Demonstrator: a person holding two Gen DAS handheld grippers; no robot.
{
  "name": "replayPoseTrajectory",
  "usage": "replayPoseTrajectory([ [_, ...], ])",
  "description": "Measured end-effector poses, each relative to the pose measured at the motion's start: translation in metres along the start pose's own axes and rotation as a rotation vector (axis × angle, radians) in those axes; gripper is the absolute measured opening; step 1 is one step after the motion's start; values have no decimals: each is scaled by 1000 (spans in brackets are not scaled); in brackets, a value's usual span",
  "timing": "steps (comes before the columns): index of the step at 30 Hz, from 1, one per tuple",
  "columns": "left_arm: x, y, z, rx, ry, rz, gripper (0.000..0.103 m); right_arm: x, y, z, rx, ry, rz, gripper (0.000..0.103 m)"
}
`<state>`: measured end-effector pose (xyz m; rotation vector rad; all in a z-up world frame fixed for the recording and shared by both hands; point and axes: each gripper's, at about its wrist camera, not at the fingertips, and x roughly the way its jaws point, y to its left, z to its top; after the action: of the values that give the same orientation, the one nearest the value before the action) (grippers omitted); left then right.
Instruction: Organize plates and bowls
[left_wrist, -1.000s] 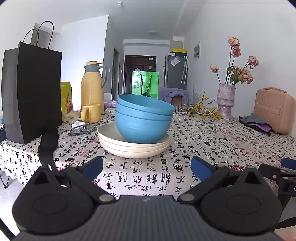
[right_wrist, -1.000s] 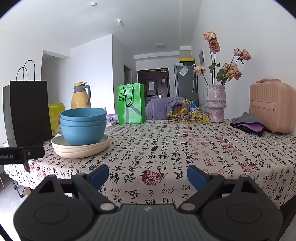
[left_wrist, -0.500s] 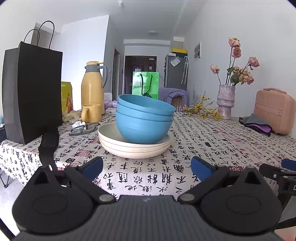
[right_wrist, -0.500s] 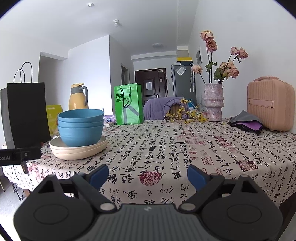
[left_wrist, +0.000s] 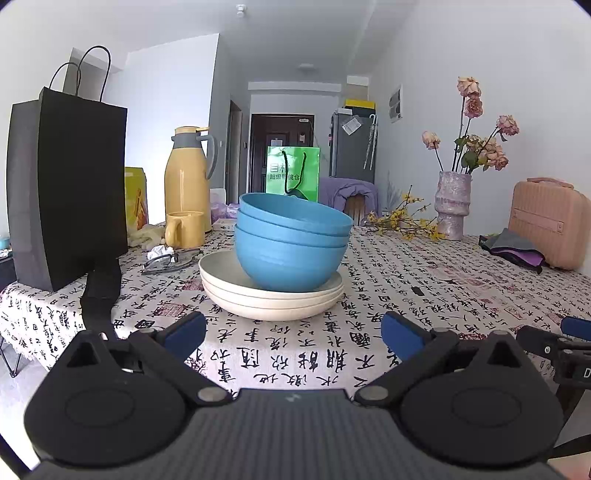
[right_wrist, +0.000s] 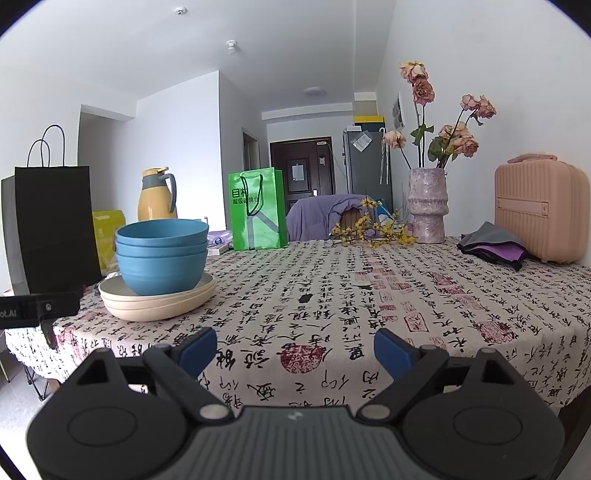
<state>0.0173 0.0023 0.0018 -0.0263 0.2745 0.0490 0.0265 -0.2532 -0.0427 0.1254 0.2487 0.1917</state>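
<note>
Plates (left_wrist: 271, 295), three cream ones, sit stacked on the table (left_wrist: 424, 288) right of the black bag (left_wrist: 66, 192), with three nested blue bowls (left_wrist: 291, 251) on top. Sorting looks finished or barely begun; I cannot tell which. Left gripper (left_wrist: 293, 334) and right gripper (right_wrist: 295, 349) hover nearby, fingers wide, holding nothing.

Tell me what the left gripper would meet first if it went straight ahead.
Probably the stack of cream plates under the blue bowls, dead ahead of the open left gripper; depth is unclear.
</note>
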Motion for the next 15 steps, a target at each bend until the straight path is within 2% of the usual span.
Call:
replayPoseTrajectory([
  [15,-3,1,4,-2,-16,11,103,1,2,0,-10,-4,-10,92],
])
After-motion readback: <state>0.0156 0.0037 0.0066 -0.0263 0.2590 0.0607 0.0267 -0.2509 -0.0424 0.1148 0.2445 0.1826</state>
